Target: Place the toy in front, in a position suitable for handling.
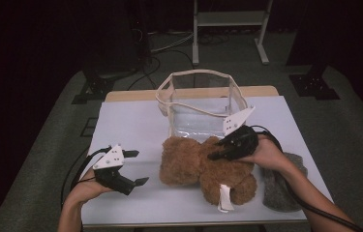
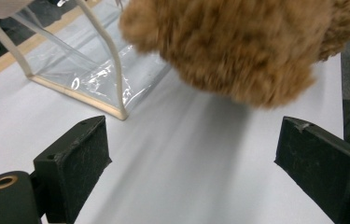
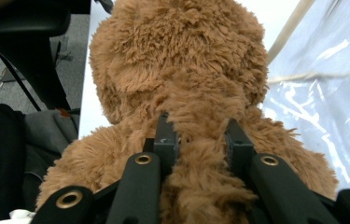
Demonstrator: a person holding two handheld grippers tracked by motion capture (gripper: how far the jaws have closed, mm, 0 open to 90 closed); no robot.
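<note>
Brown teddy bear (image 1: pixel 203 169) lying near the table's (image 1: pixel 130 121) front edge.
Right gripper (image 3: pixel 200 140) pinches its fur; left gripper (image 1: pixel 133 168) hovers beside it, jaws wide apart and empty.

In the right gripper view, the tips of the right hand-held gripper (image 3: pixel 199 140) are buried in the fur of the teddy bear (image 3: pixel 182 70). In the left gripper view the bear is blurred and cut off by the top edge. In the high view, the grey object (image 1: pixel 280 186) beside the bear is partly hidden behind the person's right forearm (image 1: pixel 310 191).
</note>
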